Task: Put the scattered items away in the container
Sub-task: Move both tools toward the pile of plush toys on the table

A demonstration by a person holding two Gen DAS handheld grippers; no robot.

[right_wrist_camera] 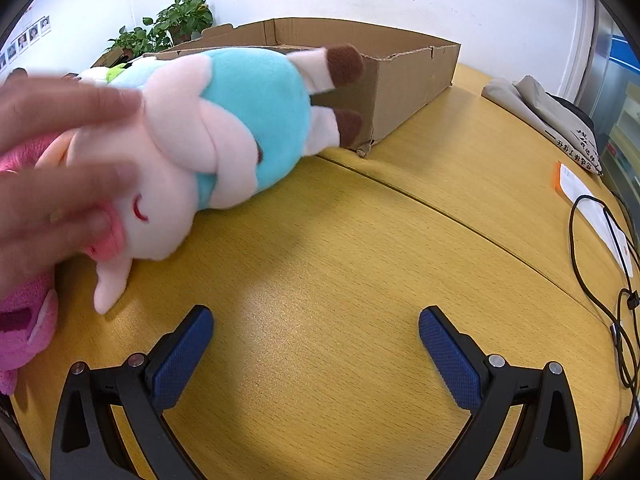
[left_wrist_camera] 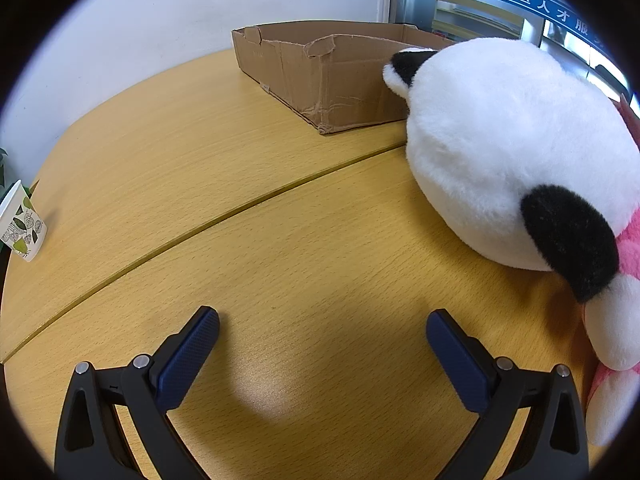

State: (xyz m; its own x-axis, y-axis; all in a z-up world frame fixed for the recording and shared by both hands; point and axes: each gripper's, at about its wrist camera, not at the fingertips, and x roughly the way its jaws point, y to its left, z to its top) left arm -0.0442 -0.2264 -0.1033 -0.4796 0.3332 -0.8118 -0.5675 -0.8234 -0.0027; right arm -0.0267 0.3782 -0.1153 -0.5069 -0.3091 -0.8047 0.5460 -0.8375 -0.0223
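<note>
From my left wrist, the yellow wood-grain desk (left_wrist_camera: 248,184) runs back to a white wall, a seam curving across it; a glazed partition with a blue sign strip stands at the upper right, its lettering cut off by the lens edge. My left hand-held gripper (left_wrist_camera: 322,330) has its blue pads wide apart over bare desk, clamping nothing. The cardboard box (left_wrist_camera: 320,76), low, open-topped and torn along its rim, sits at the far side; its right part is hidden behind the panda plush (left_wrist_camera: 508,152), which lies on the desk at my right, touching or just short of the box; I cannot tell which. Its pink clothing runs out of frame, so the body is mostly unseen. A leaf-patterned paper cup (left_wrist_camera: 22,226) is half cut off at the left edge.

From my right wrist, the same desk, white wall, potted plants (right_wrist_camera: 168,28) behind the box (right_wrist_camera: 404,80). My right hand-held gripper (right_wrist_camera: 316,326) is likewise spread open and empty. A pink-and-teal plush (right_wrist_camera: 224,128) lies on its side in front of the box, brown feet against the box wall; a blurred hand (right_wrist_camera: 56,184) covers its head end. A magenta plush (right_wrist_camera: 24,320) is cropped at the left; another plush behind is too hidden to identify. Folded cloth (right_wrist_camera: 544,116), papers (right_wrist_camera: 592,208) and a black cable (right_wrist_camera: 600,280) lie at right.
</note>
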